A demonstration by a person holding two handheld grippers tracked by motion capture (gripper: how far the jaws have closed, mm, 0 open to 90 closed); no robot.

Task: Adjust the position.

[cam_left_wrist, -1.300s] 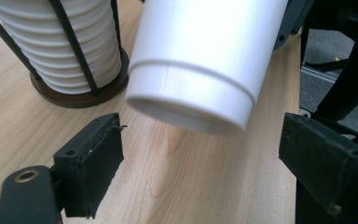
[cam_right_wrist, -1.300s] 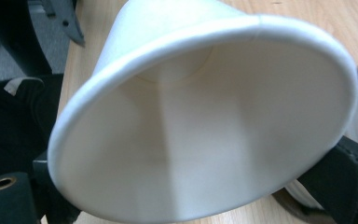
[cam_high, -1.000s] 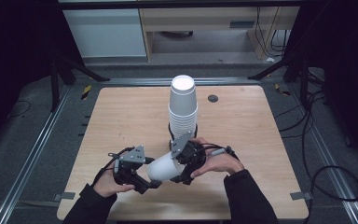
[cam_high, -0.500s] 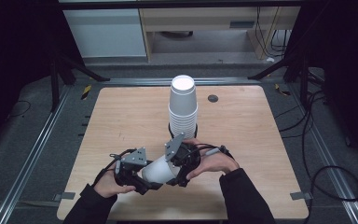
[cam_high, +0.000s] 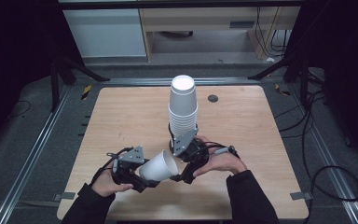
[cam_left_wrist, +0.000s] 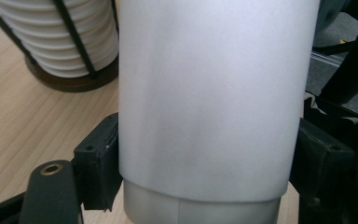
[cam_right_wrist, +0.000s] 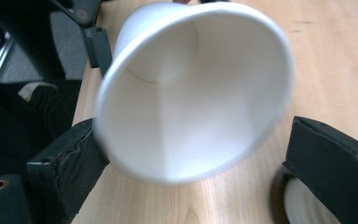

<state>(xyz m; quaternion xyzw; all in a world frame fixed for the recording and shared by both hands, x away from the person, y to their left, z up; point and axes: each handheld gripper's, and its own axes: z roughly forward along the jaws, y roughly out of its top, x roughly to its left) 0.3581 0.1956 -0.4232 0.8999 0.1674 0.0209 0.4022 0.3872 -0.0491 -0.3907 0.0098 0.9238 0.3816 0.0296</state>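
Even overhead light brightens the table (cam_high: 121,121) amid dark surroundings; the close cup (cam_right_wrist: 191,93) blurs softly.

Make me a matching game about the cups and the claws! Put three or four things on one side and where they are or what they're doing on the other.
Things:
1. loose paper cup
2. stack of paper cups
3. left claw
4. table

States:
A. upside down in a tower
B. light wood, under everything
C. tipped sideways, mouth facing the right claw
D. squeezing the loose cup's sides

Pairs: 1-C, 2-A, 3-D, 4-B
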